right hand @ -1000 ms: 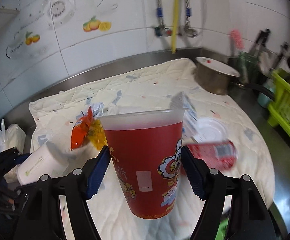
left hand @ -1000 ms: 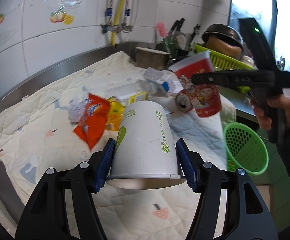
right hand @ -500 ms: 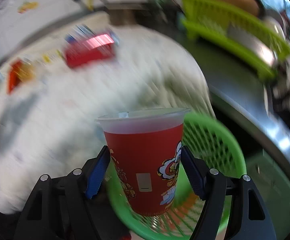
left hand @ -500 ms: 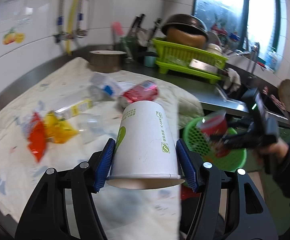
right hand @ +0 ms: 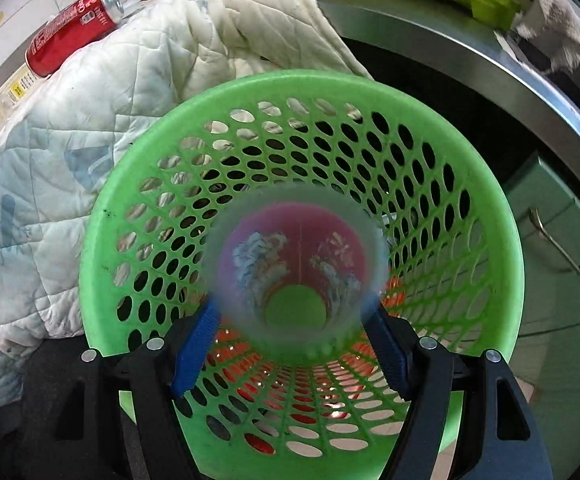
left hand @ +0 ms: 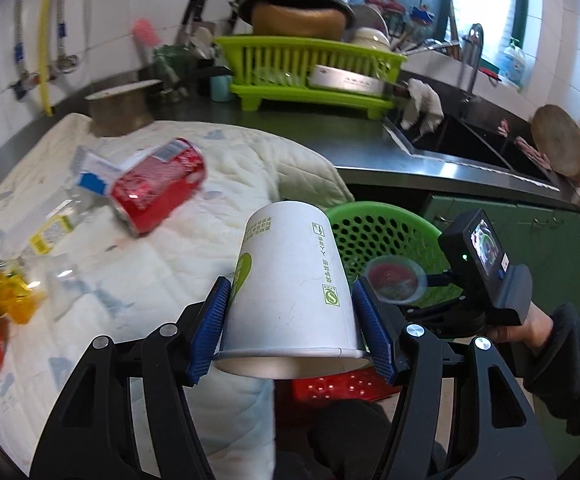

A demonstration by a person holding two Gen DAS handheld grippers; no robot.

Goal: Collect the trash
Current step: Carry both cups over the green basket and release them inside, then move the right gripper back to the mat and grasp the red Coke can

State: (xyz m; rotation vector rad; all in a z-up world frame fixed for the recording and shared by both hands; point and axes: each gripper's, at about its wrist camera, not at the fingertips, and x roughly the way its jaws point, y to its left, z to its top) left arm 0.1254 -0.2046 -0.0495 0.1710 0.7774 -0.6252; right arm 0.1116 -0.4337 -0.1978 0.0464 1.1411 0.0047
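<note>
A white quilt covers the counter, one corner hanging over the edge beside the green basket, which sits below the counter front. The basket's holed walls show something red beneath it, and inside its mouth is the red cup, blurred, its open end facing the right wrist camera. The right gripper points down into the basket with its blue pads either side of the cup; the jaws are spread about as wide as the cup, but the blur makes it impossible to tell whether they are touching it. A lime dish rack at the back of the counter carries a dark wok upside down, with plates behind. The left gripper has its jaws pressed onto a white paper cup, held mouth toward the camera above the quilt's edge, just beside the basket. On the quilt lie a red soda can on its side, touching a blue and white carton, then a clear bottle with a yellow label, and orange and yellow wrappers near the left edge.
</note>
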